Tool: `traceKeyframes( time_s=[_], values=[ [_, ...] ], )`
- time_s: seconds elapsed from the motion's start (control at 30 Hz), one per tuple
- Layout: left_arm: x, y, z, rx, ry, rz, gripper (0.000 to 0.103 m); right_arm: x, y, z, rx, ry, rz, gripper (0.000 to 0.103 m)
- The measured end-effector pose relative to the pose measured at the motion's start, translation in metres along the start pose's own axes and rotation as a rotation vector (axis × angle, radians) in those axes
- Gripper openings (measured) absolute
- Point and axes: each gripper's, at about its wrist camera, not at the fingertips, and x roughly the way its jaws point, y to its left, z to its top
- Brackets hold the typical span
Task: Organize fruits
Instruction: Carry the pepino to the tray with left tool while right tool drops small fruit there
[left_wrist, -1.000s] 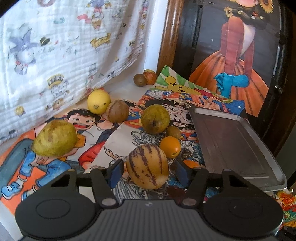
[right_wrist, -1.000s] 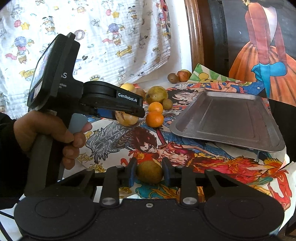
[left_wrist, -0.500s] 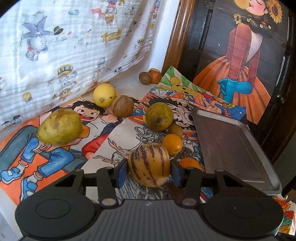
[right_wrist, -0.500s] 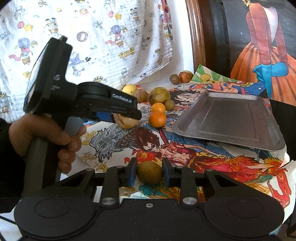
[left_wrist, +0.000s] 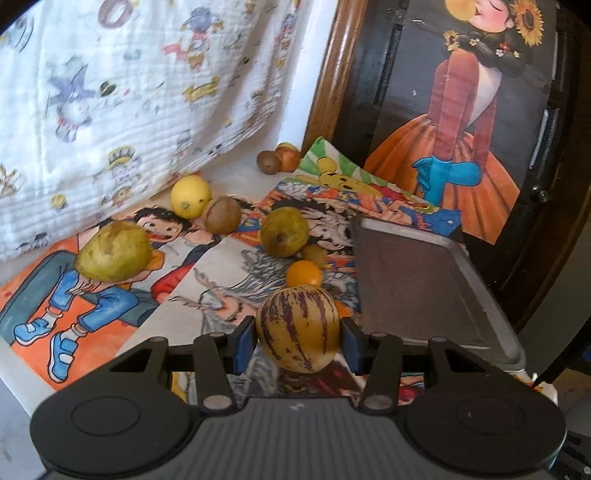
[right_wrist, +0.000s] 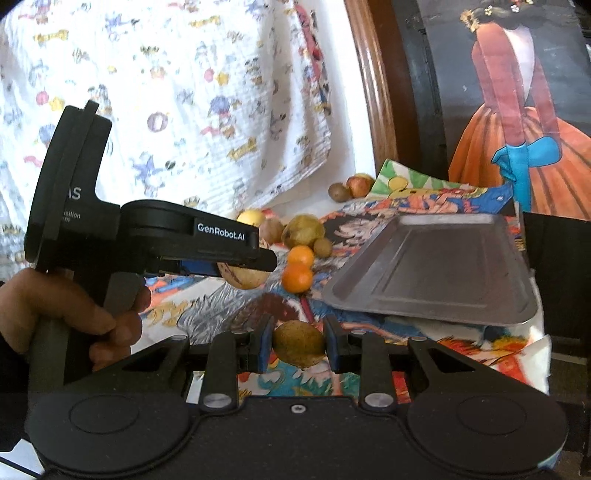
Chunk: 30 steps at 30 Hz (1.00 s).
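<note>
Left gripper (left_wrist: 297, 338) fingers squeeze a smooth purple-striped oval fruit (left_wrist: 297, 328); right gripper (right_wrist: 299, 345) fingers pinch a dull, roundish brown fruit (right_wrist: 299, 343).

Metal tray (left_wrist: 424, 280) bare, I see free way in from front. Oranges (right_wrist: 297, 267) crowd its left edge. Quilt (left_wrist: 110, 92) walls left side.

cartoon posters (left_wrist: 207, 266) cover the white table (left_wrist: 236, 177); fruit and a tray (left_wrist: 424, 280) on them.
</note>
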Motion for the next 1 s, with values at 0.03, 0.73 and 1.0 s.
traceKeyframes(
  time_s=[0.03, 0.73, 1.0],
  values=[
    [-0.001, -0.004, 0.002, 0.007, -0.003, -0.002, 0.052, -0.003, -0.004, 0.002, 0.006, -0.006, -0.001, 0.031],
    [0.044, -0.072, 0.044, 0.096, -0.066, -0.106, 0.052, 0.051, -0.154, 0.108, -0.031, -0.037, -0.048, 0.031],
    [0.082, -0.080, 0.050, 0.075, -0.038, -0.131, 0.052, 0.154, -0.192, 0.140, -0.121, 0.085, -0.066, 0.031]
  ],
)
